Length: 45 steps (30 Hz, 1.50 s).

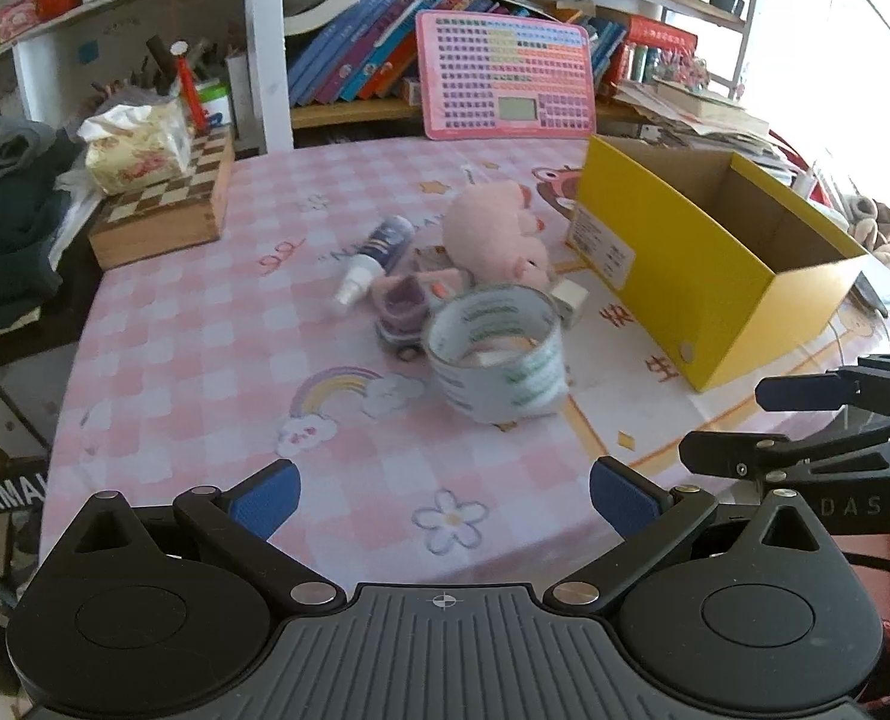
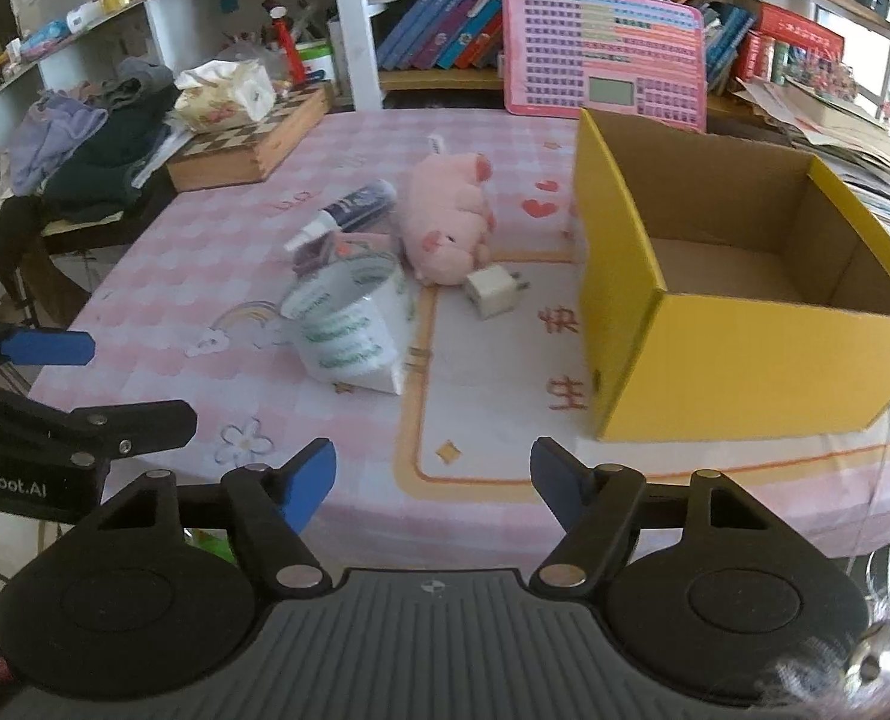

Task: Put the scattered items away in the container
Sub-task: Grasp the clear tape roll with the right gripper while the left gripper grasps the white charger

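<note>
On the tabletop [image 1: 205, 336], covered with a pink checked cloth, the scattered things lie bunched together just left of the yellow box [image 2: 703, 312], which stands open-topped and looks empty, so nothing seems to have been tidied yet. Nearest the cameras is the tape roll [image 1: 496, 354], standing on its rim. Behind it lie a small purple toy [image 1: 403, 309], a spray bottle [image 1: 379, 255] on its side, and a plush pig [image 2: 448, 222] also on its side. A white charger [image 2: 493, 294] sits between the pig and the box, close to the pig's snout.

The left hand-held gripper [image 1: 442, 498] hovers over the near edge of the cloth with its blue pads spread wide and nothing between them; it points roughly at the tape roll, which is likely its first pick. The right hand-held gripper [image 2: 433, 477] also holds nothing, its jaws parted somewhat less, and it faces the gap between the tape roll and the box, probably placed to take the charger or the pig. The two hang side by side, each showing at the edge of the other's view, apparently splitting the pile between them. The box sits to the right with its open top within easy reach of the right side, so drops should be short carries.
</note>
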Each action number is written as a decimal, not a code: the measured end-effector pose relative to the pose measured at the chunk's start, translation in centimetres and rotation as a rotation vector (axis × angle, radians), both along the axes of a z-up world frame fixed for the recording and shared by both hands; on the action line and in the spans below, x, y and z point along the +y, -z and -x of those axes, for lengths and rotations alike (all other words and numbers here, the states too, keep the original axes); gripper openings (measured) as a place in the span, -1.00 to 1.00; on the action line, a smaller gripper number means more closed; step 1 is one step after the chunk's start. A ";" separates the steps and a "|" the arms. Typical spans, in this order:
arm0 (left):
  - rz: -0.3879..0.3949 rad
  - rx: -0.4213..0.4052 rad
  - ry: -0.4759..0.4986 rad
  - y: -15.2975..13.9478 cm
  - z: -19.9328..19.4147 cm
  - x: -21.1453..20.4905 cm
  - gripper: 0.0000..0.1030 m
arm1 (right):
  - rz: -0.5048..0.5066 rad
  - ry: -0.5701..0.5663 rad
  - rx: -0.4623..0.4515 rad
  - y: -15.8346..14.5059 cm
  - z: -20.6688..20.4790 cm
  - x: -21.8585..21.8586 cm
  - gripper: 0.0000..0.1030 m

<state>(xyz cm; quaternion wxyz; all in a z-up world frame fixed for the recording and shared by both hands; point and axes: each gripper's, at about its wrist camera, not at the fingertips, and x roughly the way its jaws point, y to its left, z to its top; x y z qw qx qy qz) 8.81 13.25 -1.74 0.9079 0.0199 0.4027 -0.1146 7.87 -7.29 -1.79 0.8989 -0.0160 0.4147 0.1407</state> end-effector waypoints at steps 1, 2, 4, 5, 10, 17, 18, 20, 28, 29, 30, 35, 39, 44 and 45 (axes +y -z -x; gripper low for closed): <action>0.000 -0.004 0.001 0.0 -0.2 0.2 1.00 | 0.001 -0.004 -0.003 0.0 -0.2 0.4 0.36; 0.000 -0.008 0.003 0.0 -0.5 0.5 1.00 | 0.003 -0.007 -0.006 0.1 -0.4 0.7 0.35; 0.002 -0.019 0.008 0.0 -1.0 0.9 1.00 | 0.007 -0.015 -0.012 0.1 -1.0 1.3 0.35; 0.004 -0.022 0.010 0.0 -1.2 1.1 1.00 | 0.009 -0.018 -0.014 0.2 -1.2 1.5 0.34; 0.003 -0.051 0.022 0.1 -2.9 1.9 1.00 | 0.017 -0.042 -0.029 0.3 -2.9 2.7 0.33; 0.002 -0.056 0.019 0.7 -5.2 2.6 1.00 | 0.004 -0.072 -0.011 1.3 -5.7 4.2 0.32; 0.000 -0.053 0.017 0.9 -5.5 2.7 0.99 | 0.004 -0.076 -0.004 1.6 -6.2 4.4 0.31; -0.004 -0.045 0.012 1.2 -6.0 2.9 0.99 | 0.000 -0.081 0.008 2.0 -7.0 4.7 0.31; 0.015 -0.038 -0.019 0.9 -7.1 4.2 0.98 | 0.050 -0.175 -0.005 3.2 -9.0 6.7 0.59; 0.017 -0.039 -0.024 0.8 -7.1 4.4 0.98 | 0.065 -0.195 -0.011 3.3 -9.2 7.0 0.64; 0.019 -0.039 -0.028 0.8 -7.2 4.5 0.98 | 0.085 -0.215 -0.018 3.5 -9.4 7.4 0.65; 0.022 -0.038 -0.045 0.7 -7.2 5.2 0.98 | 0.167 -0.286 -0.034 4.6 -10.9 8.8 0.69; 0.022 -0.042 -0.050 0.5 -7.2 5.5 0.98 | 0.162 -0.296 -0.050 4.5 -11.3 8.9 0.59; 0.011 -0.046 -0.040 0.8 -7.1 5.2 0.98 | 0.122 -0.243 -0.128 2.3 -10.3 7.7 0.59; 0.006 -0.044 -0.025 1.1 -7.1 4.9 0.98 | 0.112 -0.224 -0.146 1.6 -10.1 7.3 0.59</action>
